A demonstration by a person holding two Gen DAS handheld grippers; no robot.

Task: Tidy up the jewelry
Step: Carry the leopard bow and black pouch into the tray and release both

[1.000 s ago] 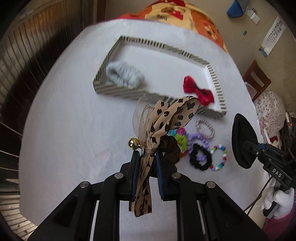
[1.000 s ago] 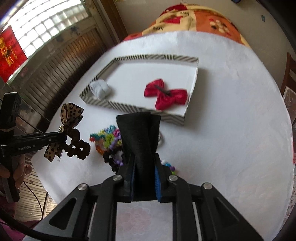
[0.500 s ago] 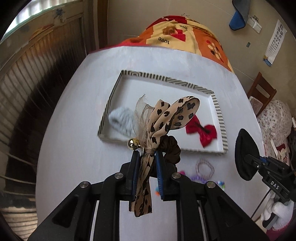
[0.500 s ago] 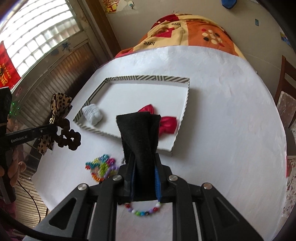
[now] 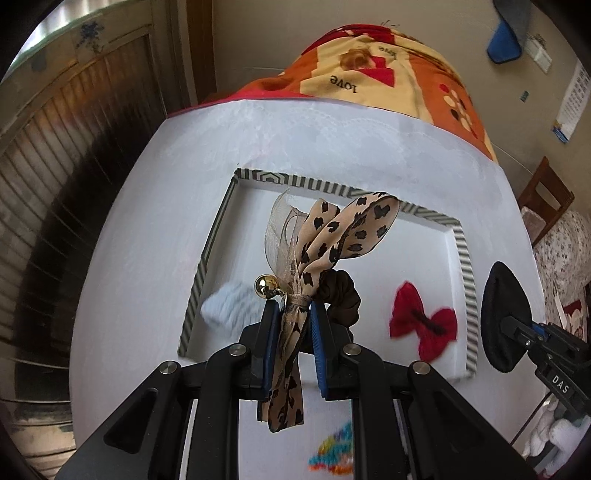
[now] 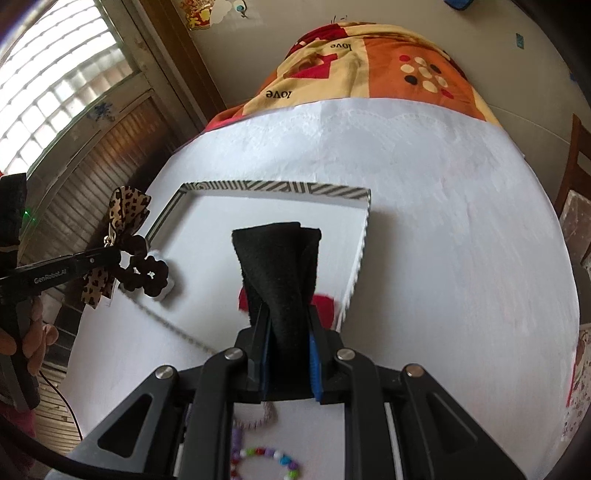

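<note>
— What's hidden?
— The red bow (image 6: 325, 303) sits mostly behind the black cloth (image 6: 280, 273) (right view); the blue scrunchie (image 5: 231, 306) is blurred.
— Anything cut off?
— The bead bracelet (image 6: 266, 458) — bottom edge.

This is a lived-in room of a home. A surface (image 6: 424, 206) under a white embossed cloth fills the middle; beyond its far edge lies an orange, red and cream blanket (image 6: 373, 62) printed with "love". Left of the blanket, a dark wooden door frame (image 6: 173, 62) stands beside slatted wooden panelling (image 5: 48, 192) and a bright barred window (image 6: 55, 85). Right of the surface stands a wooden chair (image 5: 546, 199), and on the beige wall above it hang a paper calendar (image 5: 570, 103) and a blue cloth item (image 5: 504, 37). Cartoon stickers (image 6: 207, 13) decorate the wall by the door frame.
</note>
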